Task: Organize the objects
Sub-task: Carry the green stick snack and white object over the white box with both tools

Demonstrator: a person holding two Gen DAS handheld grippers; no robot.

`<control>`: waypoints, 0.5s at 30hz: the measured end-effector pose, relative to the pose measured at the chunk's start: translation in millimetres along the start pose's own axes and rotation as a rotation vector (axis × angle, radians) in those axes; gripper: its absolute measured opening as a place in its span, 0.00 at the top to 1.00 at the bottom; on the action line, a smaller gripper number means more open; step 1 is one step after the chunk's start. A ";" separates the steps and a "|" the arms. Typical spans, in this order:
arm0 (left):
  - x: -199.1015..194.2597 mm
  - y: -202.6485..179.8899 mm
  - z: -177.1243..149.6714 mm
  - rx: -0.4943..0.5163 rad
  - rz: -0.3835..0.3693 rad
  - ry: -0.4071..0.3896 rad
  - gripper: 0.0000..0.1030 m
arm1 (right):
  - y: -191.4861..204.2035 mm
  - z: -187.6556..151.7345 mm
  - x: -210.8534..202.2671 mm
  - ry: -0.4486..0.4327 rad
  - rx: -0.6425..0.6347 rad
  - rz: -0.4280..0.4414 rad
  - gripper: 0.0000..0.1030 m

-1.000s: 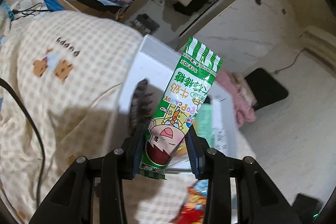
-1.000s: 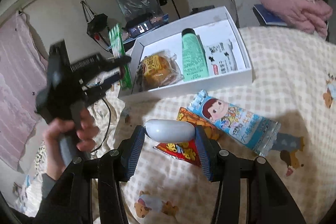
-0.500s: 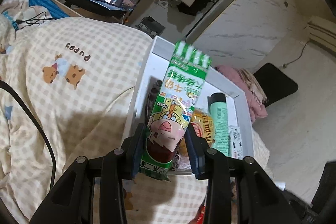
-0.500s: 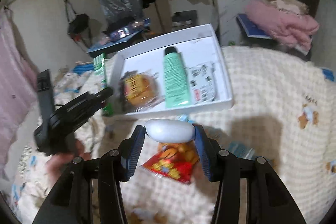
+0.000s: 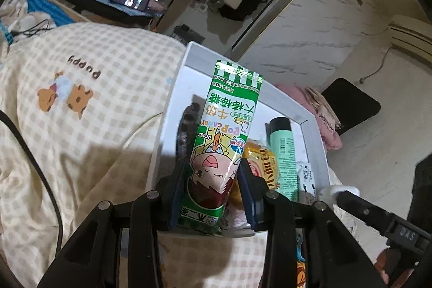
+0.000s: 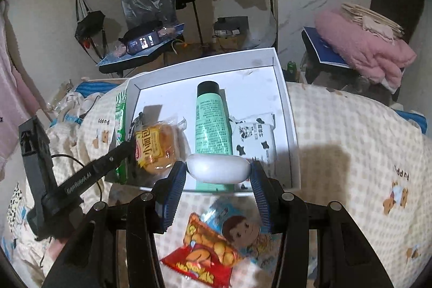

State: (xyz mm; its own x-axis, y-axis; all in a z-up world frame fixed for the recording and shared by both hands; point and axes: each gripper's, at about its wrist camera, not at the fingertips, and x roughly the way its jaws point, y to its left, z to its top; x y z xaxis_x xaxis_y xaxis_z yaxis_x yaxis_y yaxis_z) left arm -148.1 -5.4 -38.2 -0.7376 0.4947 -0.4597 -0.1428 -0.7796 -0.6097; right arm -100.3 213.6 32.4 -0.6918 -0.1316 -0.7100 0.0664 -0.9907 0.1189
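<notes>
My left gripper is shut on a green candy packet, held upright over the left end of the white box. My right gripper is shut on a white oval case, held over the box's near edge. The box holds a black comb, a wrapped yellow cake, a mint-green tube and a cow-print packet. The left gripper and green packet show at the box's left end in the right wrist view.
A red snack bag and a blue candy packet lie on the checked puppy blanket in front of the box. A black cable crosses the blanket on the left. Pink bedding lies beyond.
My left gripper has carried the green packet right, over the box's left end. My right gripper has moved with the white case from above the snack bags to the box's near edge.
</notes>
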 end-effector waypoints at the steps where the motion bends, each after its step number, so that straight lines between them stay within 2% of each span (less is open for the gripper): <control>1: 1.6 -1.2 -0.3 0.005 -0.006 -0.001 0.60 | 1.6 0.9 3.7 0.002 -0.005 0.003 0.51; 9: 4.4 -5.4 -0.9 0.045 0.020 -0.005 0.60 | 21.3 1.0 39.4 0.003 -0.083 -0.009 0.51; 12: 4.5 -3.7 -0.3 0.039 0.023 0.006 0.60 | 18.5 -2.9 46.1 0.006 -0.039 0.038 0.51; 15: 4.4 -5.2 -0.3 0.047 0.035 0.012 0.60 | 16.8 -5.8 44.3 0.002 -0.040 0.031 0.51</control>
State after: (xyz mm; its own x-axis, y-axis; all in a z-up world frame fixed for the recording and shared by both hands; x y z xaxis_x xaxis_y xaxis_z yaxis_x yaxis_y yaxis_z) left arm -150.4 1.0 -37.3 -0.7350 0.4711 -0.4876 -0.1481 -0.8133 -0.5626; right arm -125.7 191.0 -1.1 -0.6873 -0.1626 -0.7079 0.1168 -0.9867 0.1132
